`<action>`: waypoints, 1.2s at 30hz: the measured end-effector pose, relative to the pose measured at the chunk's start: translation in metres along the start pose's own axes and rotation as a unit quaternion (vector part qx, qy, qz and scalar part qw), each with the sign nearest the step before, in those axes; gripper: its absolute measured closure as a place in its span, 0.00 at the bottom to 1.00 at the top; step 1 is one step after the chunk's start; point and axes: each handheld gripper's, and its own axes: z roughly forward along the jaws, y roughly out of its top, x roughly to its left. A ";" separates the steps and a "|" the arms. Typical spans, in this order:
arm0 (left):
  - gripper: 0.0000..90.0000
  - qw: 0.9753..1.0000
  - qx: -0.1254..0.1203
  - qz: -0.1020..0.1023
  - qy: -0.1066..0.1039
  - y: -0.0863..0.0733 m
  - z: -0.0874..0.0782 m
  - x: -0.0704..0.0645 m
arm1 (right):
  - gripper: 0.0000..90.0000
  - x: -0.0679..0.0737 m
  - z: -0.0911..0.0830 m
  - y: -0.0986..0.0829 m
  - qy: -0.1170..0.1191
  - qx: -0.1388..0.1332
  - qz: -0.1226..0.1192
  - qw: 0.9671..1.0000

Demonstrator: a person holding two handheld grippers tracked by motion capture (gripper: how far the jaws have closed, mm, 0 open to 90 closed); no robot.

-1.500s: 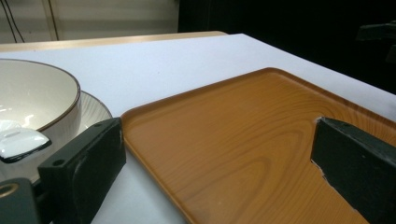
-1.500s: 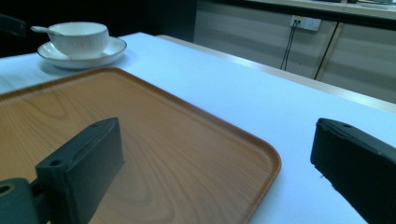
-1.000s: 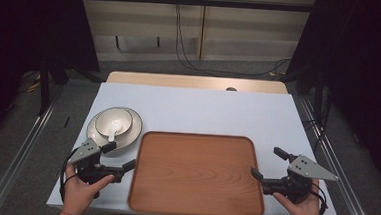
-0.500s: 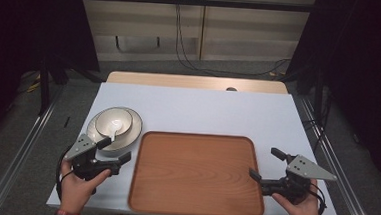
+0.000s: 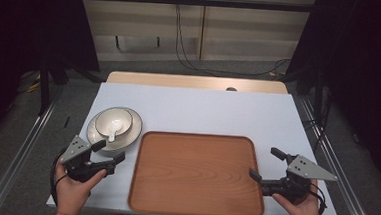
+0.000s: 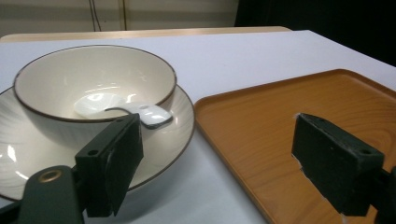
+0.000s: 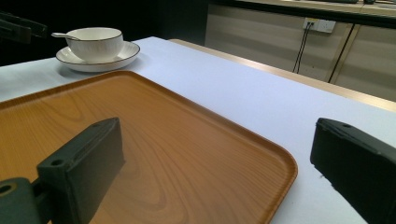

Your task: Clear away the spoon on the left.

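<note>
High view shows the left gripper (image 5: 109,152) with its jaws spread apart and nothing between them, low over the table (image 5: 218,109) at the near left. One jaw tip lies over the near rim of the plate (image 5: 132,131), the other just beside the tray's (image 5: 197,173) left edge. Left gripper view has the same jaws wide, the plate behind one and the tray's corner behind the other. A bowl (image 6: 93,86) sits on the plate, and a white spoon (image 6: 123,108) lies in it, handle resting over the near rim.

The right gripper (image 5: 267,165) also stands open and empty, at the tray's right edge: one jaw at the rim, the other over bare table. Right gripper view looks across the tray toward the bowl and plate at the far corner. A hand (image 5: 73,193) holds each gripper from below.
</note>
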 end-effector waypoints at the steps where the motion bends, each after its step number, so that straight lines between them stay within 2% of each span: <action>1: 0.20 1.000 0.001 0.000 0.010 0.000 0.001 0.003 | 0.03 0.000 0.000 0.000 0.001 0.000 0.002 1.000; 4: 0.24 1.000 0.001 -0.001 0.017 0.000 0.003 0.006 | 0.02 0.000 0.000 0.000 0.001 0.000 0.004 1.000; 7: 0.29 0.999 0.000 0.000 0.034 0.000 0.006 0.011 | 0.03 0.000 0.001 0.000 0.000 0.001 0.001 1.000; 13: 0.39 0.999 -0.002 -0.001 0.046 -0.002 0.010 0.016 | 0.02 0.000 0.002 -0.001 0.000 0.002 0.001 1.000; 16: 0.43 0.998 -0.005 0.009 0.060 -0.002 0.011 0.018 | 0.03 0.000 0.002 -0.001 0.000 0.002 0.002 1.000; 19: 0.46 0.998 -0.008 0.012 0.057 -0.001 0.013 0.019 | 0.03 0.000 0.002 -0.001 -0.001 0.002 0.001 1.000; 21: 0.48 0.998 -0.011 0.004 0.056 -0.001 0.015 0.019 | 0.03 0.000 0.002 -0.001 0.002 0.003 0.002 1.000; 28: 0.59 0.998 -0.009 -0.001 0.060 -0.001 0.019 0.020 | 0.03 0.000 0.002 -0.001 0.003 0.004 0.003 1.000; 36: 0.63 0.998 -0.004 0.004 0.063 -0.002 0.021 0.020 | 0.03 0.000 0.002 -0.001 0.003 0.005 0.000 1.000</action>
